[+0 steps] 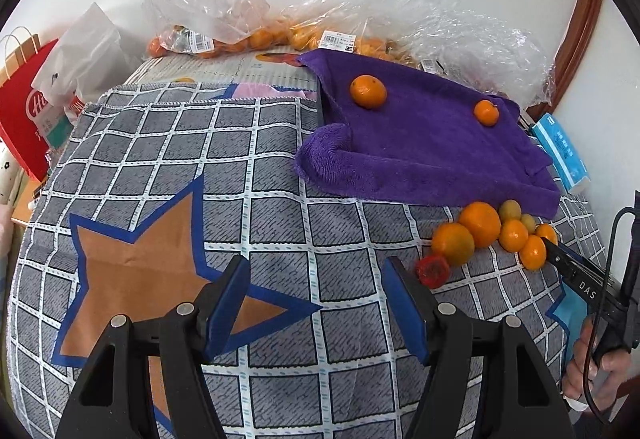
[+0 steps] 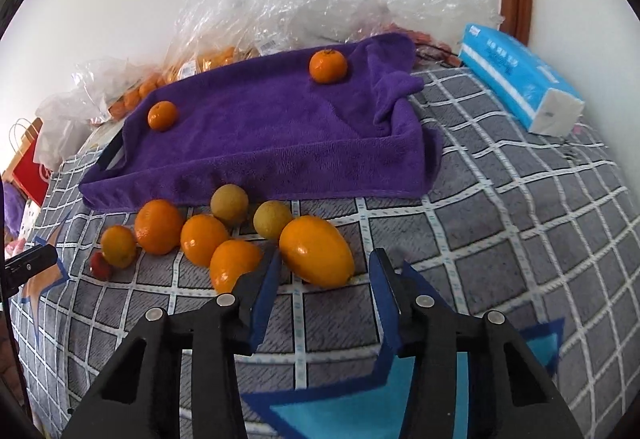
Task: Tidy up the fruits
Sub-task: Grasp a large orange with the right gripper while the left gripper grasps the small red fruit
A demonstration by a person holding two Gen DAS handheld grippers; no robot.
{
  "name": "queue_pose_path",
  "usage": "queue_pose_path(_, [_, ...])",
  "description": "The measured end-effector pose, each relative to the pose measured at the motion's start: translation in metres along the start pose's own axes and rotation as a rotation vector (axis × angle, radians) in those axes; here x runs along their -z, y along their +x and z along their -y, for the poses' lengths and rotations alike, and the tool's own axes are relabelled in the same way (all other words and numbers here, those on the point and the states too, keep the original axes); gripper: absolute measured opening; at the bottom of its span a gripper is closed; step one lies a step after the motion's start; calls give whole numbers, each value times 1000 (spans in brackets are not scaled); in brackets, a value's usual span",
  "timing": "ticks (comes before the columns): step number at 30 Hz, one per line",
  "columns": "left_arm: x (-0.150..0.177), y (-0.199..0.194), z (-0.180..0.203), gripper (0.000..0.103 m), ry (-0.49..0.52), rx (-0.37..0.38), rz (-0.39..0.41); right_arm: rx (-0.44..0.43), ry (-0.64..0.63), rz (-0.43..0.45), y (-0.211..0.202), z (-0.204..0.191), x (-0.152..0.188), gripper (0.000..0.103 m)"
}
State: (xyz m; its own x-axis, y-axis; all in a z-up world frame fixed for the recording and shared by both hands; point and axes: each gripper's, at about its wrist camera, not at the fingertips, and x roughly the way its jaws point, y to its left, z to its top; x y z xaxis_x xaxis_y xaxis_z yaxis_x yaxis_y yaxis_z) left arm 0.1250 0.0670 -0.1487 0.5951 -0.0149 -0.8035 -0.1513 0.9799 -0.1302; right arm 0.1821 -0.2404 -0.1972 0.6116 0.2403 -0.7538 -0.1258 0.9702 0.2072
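A purple towel (image 2: pixel 272 135) lies over a tray, with two mandarins (image 2: pixel 328 66) (image 2: pixel 162 115) resting on it. In front of it, a cluster of orange fruits (image 2: pixel 158 226), two yellow-green ones (image 2: pixel 229 205) and a small red fruit (image 2: pixel 100 265) sits on the checked cloth (image 2: pixel 500 239). My right gripper (image 2: pixel 326 263) is open around the nearest oval orange fruit (image 2: pixel 316 255), and a gap shows at its right pad. My left gripper (image 1: pixel 316 271) is open over the cloth with nothing between its fingers; the cluster (image 1: pixel 480 225) lies to its right.
Clear plastic bags of oranges (image 1: pixel 208 19) line the back by the wall. A blue tissue pack (image 2: pixel 520 79) lies at the far right. A red paper bag (image 1: pixel 24 111) stands off the left edge. A hand (image 1: pixel 592 371) holds the right gripper's handle.
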Motion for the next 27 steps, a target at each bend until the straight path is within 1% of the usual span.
queue_pose_path(3, [0, 4, 3, 66, -1, 16, -3, 6, -5, 2, 6, 0, -3, 44])
queue_pose_path(4, [0, 4, 4, 66, 1, 25, -1, 6, -6, 3, 7, 0, -3, 41])
queue_pose_path(5, [0, 4, 7, 66, 7, 39, -1, -3, -5, 3, 7, 1, -5, 32])
queue_pose_path(9, [1, 5, 20, 66, 36, 99, 2, 0, 18, 9, 3, 5, -2, 32])
queue_pose_path(12, [2, 9, 34, 66, 60, 140, -15, 9, 31, 10, -5, 10, 6, 32])
queue_pose_path(16, [7, 15, 47, 65, 103, 145, -18, 5, 40, 20, -14, 16, 18, 33])
queue_pose_path(18, [8, 19, 51, 52, 114, 150, -19, 12, 38, 30, -16, 16, 20, 33])
queue_pose_path(22, [9, 25, 55, 51, 105, 160, -23, 25, 29, 40, -13, 14, 19, 33])
queue_pose_path(25, [9, 28, 56, 43, 93, 196, -25, 23, 16, 41, -13, 12, 20, 33])
queue_pose_path(26, [10, 29, 57, 42, 93, 200, -23, 19, 17, 41, -13, 13, 20, 33])
queue_pose_path(27, [11, 30, 58, 38, 95, 196, -18, 15, 18, 40, -12, 13, 20, 33])
